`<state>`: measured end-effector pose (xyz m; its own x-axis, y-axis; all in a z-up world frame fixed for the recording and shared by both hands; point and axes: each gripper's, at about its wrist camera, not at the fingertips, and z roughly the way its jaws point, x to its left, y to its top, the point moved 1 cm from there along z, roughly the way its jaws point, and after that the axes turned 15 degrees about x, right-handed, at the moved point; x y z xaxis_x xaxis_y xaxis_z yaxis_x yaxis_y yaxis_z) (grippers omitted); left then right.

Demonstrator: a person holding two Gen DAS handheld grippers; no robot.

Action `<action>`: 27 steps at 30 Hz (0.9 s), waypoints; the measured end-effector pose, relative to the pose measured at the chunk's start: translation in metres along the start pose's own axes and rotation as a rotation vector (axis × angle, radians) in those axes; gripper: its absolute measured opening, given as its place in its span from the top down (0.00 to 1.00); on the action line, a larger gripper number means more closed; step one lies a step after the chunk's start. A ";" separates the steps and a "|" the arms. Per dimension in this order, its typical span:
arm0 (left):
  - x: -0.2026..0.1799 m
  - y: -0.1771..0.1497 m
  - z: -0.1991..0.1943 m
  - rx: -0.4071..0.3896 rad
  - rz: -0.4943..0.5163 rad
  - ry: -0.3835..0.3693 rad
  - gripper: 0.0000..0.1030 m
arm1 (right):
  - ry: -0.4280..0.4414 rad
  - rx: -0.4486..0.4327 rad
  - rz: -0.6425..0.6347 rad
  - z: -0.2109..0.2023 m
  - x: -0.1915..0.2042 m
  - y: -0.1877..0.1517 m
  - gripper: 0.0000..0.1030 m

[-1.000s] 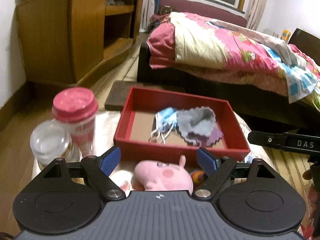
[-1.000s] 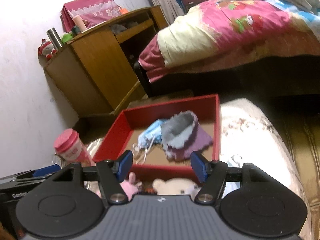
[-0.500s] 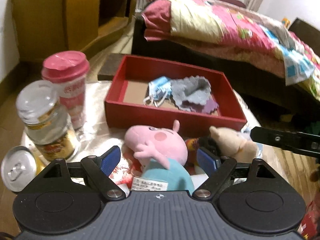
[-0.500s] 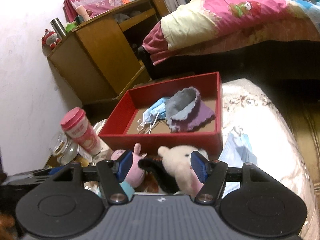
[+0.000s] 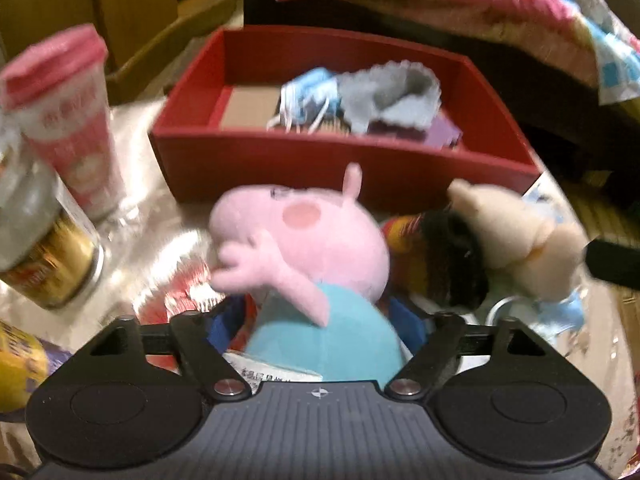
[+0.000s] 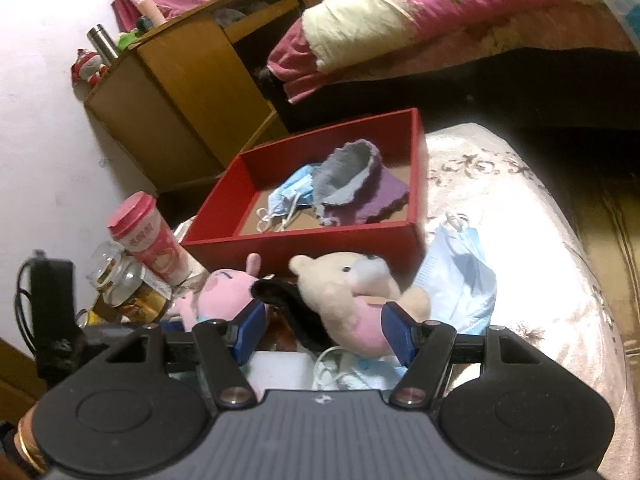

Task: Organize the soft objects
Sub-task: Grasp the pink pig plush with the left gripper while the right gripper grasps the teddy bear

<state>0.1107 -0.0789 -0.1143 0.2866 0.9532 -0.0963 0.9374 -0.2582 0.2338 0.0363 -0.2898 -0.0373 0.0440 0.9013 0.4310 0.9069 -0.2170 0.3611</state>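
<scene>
A pink pig plush (image 5: 296, 236) in a teal shirt lies on the table in front of a red box (image 5: 280, 160). My left gripper (image 5: 320, 326) is open, its blue pads on either side of the pig's body. A beige bear plush (image 6: 344, 292) lies beside the pig (image 6: 224, 292). My right gripper (image 6: 324, 332) is open around the bear's pink body. The red box (image 6: 304, 242) holds a blue face mask (image 6: 290, 196) and grey and purple cloths (image 6: 352, 184). Another blue mask (image 6: 460, 284) lies on the table to the right of the bear.
A pink-lidded cup (image 5: 68, 120), a glass jar (image 5: 36, 236) and a can stand at the left of the table. A wooden cabinet (image 6: 180, 92) and a bed with a pink quilt (image 6: 460, 12) stand behind. The table's edge curves at the right.
Both grippers have moved forward and down towards the toys. The left now straddles the pig plush, the right straddles the bear plush. The left view is blurred by motion.
</scene>
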 end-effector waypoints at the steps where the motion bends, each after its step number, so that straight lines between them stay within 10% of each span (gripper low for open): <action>1: 0.000 -0.001 0.004 0.006 -0.010 -0.011 0.30 | 0.004 0.003 0.004 0.000 -0.002 0.001 0.61; 27: 0.016 -0.029 -0.057 -0.054 -0.105 -0.155 0.38 | -0.106 0.125 -0.119 0.050 0.009 0.037 0.51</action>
<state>0.0768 -0.0467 -0.0679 0.2191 0.9377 -0.2698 0.9528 -0.1460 0.2663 0.0910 -0.2712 -0.0613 -0.0287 0.9535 0.2999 0.9531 -0.0643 0.2957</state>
